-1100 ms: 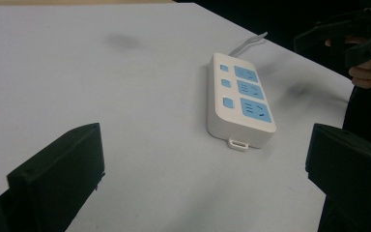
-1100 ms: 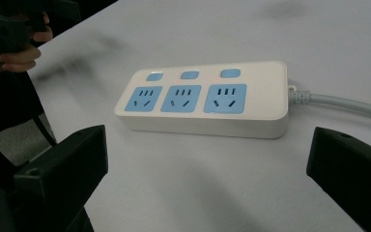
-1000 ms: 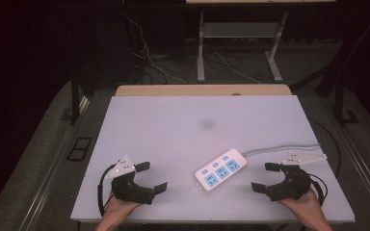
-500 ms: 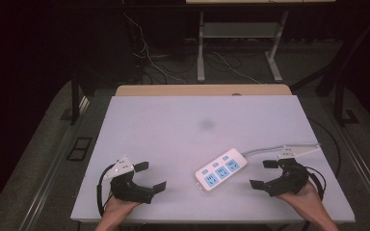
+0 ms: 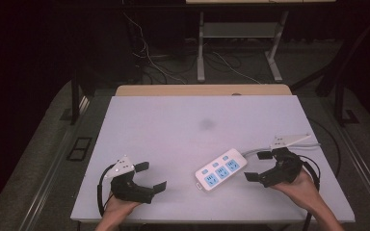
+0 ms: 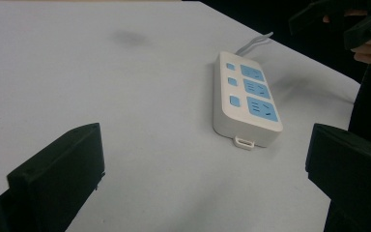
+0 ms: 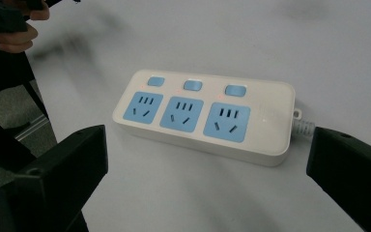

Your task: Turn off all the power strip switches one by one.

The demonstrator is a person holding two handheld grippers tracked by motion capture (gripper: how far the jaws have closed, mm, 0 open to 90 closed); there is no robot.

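A white power strip [image 5: 220, 170] with three blue sockets and three blue switches lies flat on the white table [image 5: 173, 125], front right of centre. My right gripper [image 5: 257, 166] is open just right of it, its jaws spread wide and facing the strip's cable end. In the right gripper view the power strip [image 7: 207, 116] lies close ahead of the right gripper [image 7: 205, 169]. My left gripper [image 5: 151, 175] is open near the front left, well apart from the strip. In the left gripper view the power strip [image 6: 246, 99] lies farther off, ahead of the left gripper [image 6: 205, 166].
The strip's grey cable [image 5: 255, 151] runs right and off the table's edge. A faint dark smudge [image 5: 205, 124] marks the table's middle. A wooden board [image 5: 202, 90] lines the far edge, with a metal stand and loose floor cables [image 5: 221, 62] behind it.
My right gripper has moved a little left and forward, closer to the strip's cable end. The left gripper and the power strip have stayed put.
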